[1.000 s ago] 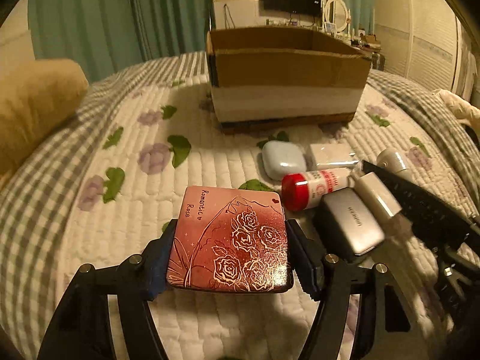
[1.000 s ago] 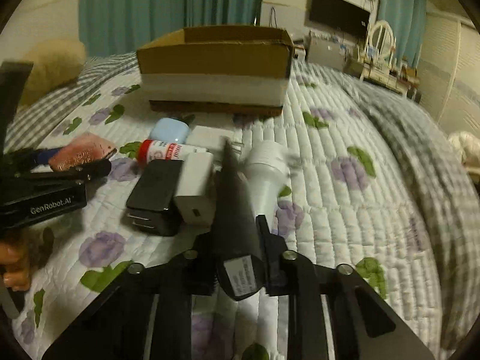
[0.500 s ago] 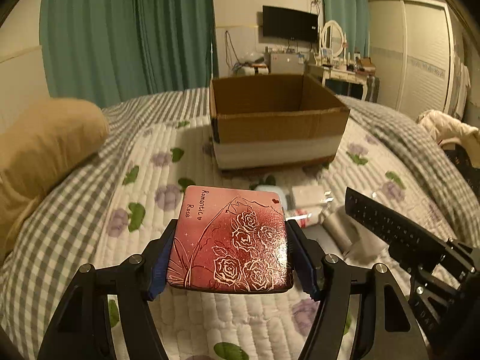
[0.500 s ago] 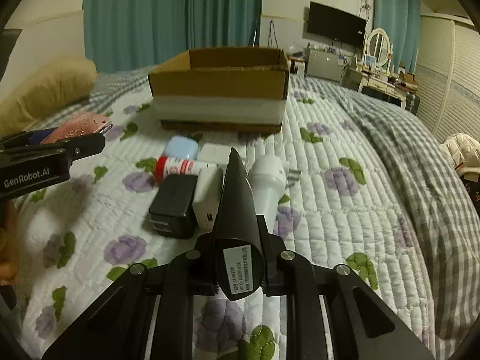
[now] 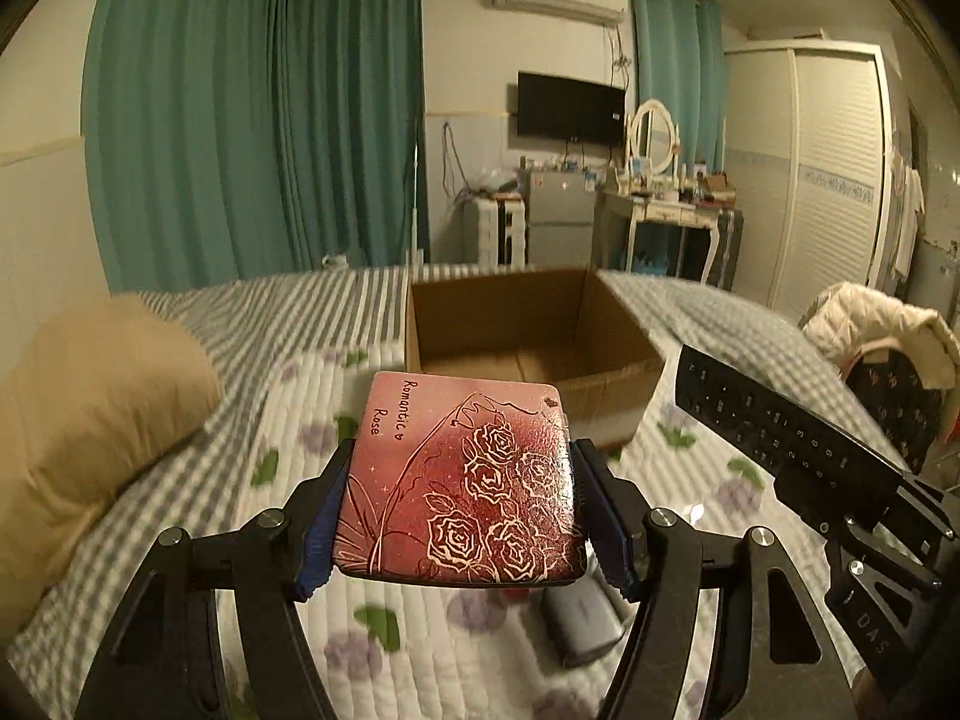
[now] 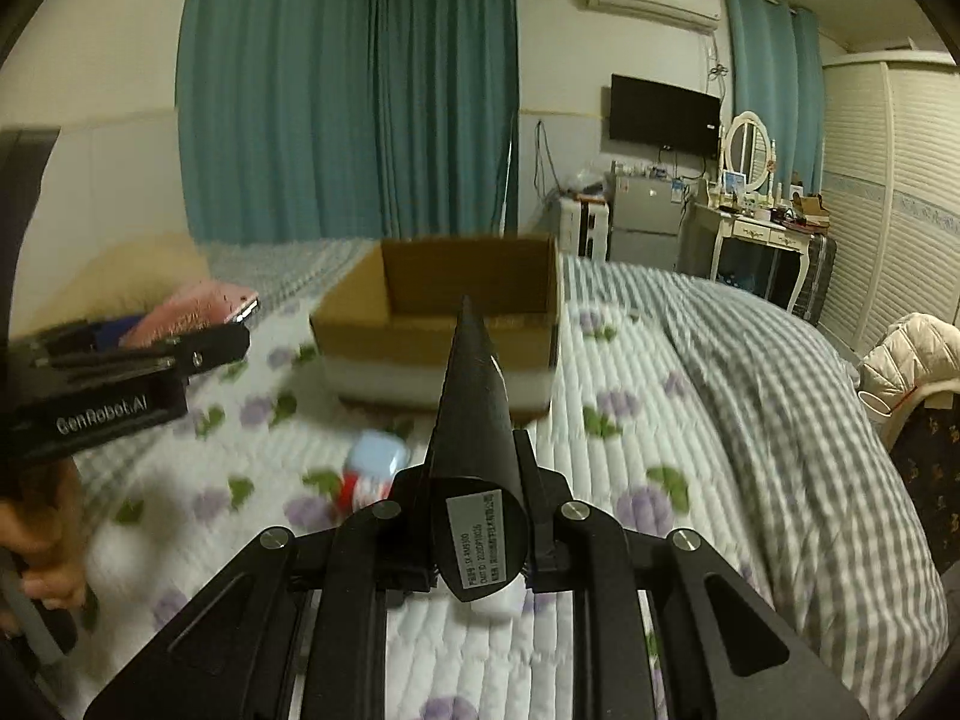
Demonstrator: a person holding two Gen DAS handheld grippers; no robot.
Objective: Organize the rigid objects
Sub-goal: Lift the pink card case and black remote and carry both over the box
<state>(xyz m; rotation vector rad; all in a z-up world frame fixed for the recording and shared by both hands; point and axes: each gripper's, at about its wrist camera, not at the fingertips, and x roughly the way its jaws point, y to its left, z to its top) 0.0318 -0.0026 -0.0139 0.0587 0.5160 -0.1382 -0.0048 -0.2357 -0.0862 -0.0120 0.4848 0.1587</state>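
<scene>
My left gripper (image 5: 459, 468) is shut on a flat pink rose-printed case (image 5: 462, 474) and holds it in the air, short of the open cardboard box (image 5: 528, 330). My right gripper (image 6: 477, 510) is shut on a black remote control (image 6: 474, 420), held edge-up and pointing at the box (image 6: 438, 312). The remote also shows at the right of the left wrist view (image 5: 780, 426). The left gripper with the pink case (image 6: 192, 312) shows at the left of the right wrist view. The box looks empty inside.
Loose items lie on the quilted bed below: a grey case (image 5: 582, 624), a pale blue case (image 6: 378, 450), a red-capped bottle (image 6: 360, 489). A tan pillow (image 5: 90, 420) is at the left. A chair with a white jacket (image 5: 870, 324) stands at the right.
Both grippers have risen from the bed with their loads and moved toward the box; the inside of the box now shows, and the loose items have dropped low in view.
</scene>
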